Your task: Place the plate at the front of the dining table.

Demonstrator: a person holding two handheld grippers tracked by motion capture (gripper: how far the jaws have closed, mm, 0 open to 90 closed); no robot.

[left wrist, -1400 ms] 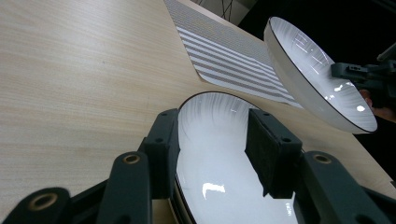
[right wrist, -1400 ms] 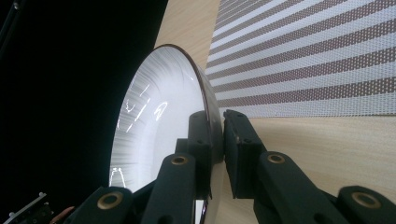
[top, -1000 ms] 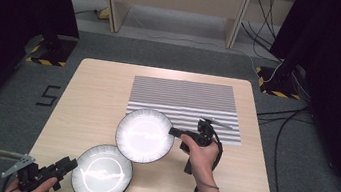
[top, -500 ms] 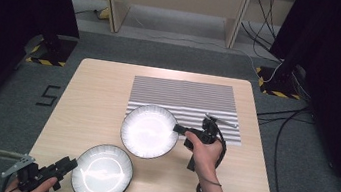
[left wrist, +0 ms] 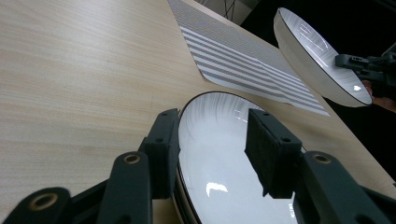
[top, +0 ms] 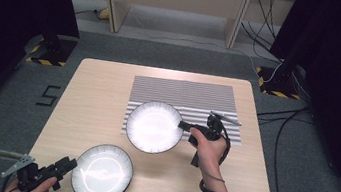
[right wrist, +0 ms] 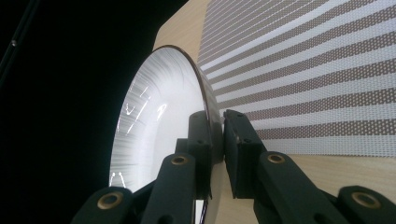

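Now | right claw (right wrist: 215, 140) pinching raised plate (right wrist: 159, 116) rim | left claw (left wrist: 212, 149) spread astride near plate (left wrist: 219, 158)

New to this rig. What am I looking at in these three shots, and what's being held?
No robot arm here: a person holds a hand-held two-jaw gripper in each hand. The high view looks down on a wooden table from above the person's side. The other two shots come from cameras riding on the grippers, looking along their black jaws.

On the table lie a striped mat and a white plate near the front edge.

The right gripper is clamped on the rim of a second white plate, which it holds above the mat; its own view shows the jaws pinching that rim. The left gripper has its jaws open on either side of the front plate's rim, with a clear gap showing inside one jaw.
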